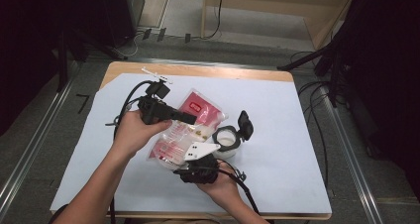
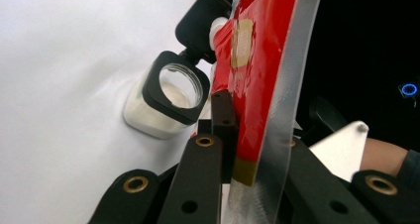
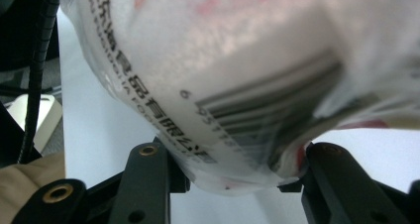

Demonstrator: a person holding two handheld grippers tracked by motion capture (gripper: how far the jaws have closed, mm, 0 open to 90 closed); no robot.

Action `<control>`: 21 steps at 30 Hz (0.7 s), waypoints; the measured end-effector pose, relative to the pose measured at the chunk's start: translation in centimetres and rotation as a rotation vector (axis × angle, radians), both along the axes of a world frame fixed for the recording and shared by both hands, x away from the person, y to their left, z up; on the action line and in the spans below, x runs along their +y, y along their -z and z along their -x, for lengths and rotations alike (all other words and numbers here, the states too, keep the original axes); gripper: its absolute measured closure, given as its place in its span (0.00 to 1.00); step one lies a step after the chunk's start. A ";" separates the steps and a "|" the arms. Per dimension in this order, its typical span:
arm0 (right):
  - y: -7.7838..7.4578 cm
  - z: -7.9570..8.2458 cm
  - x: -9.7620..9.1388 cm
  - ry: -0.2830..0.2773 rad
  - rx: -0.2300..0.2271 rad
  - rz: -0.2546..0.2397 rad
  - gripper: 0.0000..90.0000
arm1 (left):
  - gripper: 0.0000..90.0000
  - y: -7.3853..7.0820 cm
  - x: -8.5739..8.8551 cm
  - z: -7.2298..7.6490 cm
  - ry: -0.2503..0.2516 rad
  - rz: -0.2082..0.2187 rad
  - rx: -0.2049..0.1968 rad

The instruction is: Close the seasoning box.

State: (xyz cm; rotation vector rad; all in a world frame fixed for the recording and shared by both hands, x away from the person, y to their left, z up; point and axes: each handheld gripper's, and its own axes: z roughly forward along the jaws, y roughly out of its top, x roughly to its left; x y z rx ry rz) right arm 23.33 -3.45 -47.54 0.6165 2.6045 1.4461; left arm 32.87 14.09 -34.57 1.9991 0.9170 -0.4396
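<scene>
- Pouch point(image 1: 185, 130) of red and clear plastic hangs above the worktop point(image 1: 277, 110), held between both tongs at once.
- Right tongs point(image 1: 190, 162), nearest the person, pinch the pouch's lower, bulging end; in the right gripper view the barcode side point(image 3: 257, 105) swells between the two jaws, which stand partly apart around it.
- Left tongs point(image 1: 190, 118) are pressed together on the flat sealed edge point(image 2: 277, 135) of the pouch, higher up and farther from the person.
- The pouch's long axis runs from the right tongs up and away toward the left tongs, so the sealed top lies at the left pair.
- Just beyond the right tongs, beside the pouch, an open jar point(image 1: 227, 140) stands on the worktop with its black flip lid point(image 1: 245, 124) tipped back.
- Judging from this, the coming move turns on the jar's mouth lying below and to the side of the pouch; the right hand is the nearer one to it.
</scene>
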 end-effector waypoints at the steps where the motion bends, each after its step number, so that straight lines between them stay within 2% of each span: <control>1: 0.0 -0.1 -0.1 0.004 0.005 -0.004 0.66 | 0.99 -0.1 0.2 0.0 -0.004 0.002 -0.005; 4: -0.1 -0.5 -0.6 0.017 0.012 -0.014 0.65 | 1.00 -0.3 0.4 0.1 0.005 0.007 -0.025; 6: 0.0 -0.8 -0.9 0.036 0.029 -0.016 0.66 | 1.00 -0.5 0.7 0.1 -0.007 -0.010 -0.044; 10: 0.3 -1.8 -1.8 0.085 0.110 -0.048 0.67 | 1.00 -0.6 1.5 0.1 -0.009 0.013 -0.043; 18: 0.0 -2.4 -2.7 0.122 0.130 -0.048 0.66 | 1.00 -0.8 2.8 0.4 -0.018 0.027 -0.046; 21: -0.3 -2.5 -2.8 0.116 0.118 -0.042 0.67 | 1.00 -1.0 2.9 0.4 -0.025 0.038 -0.058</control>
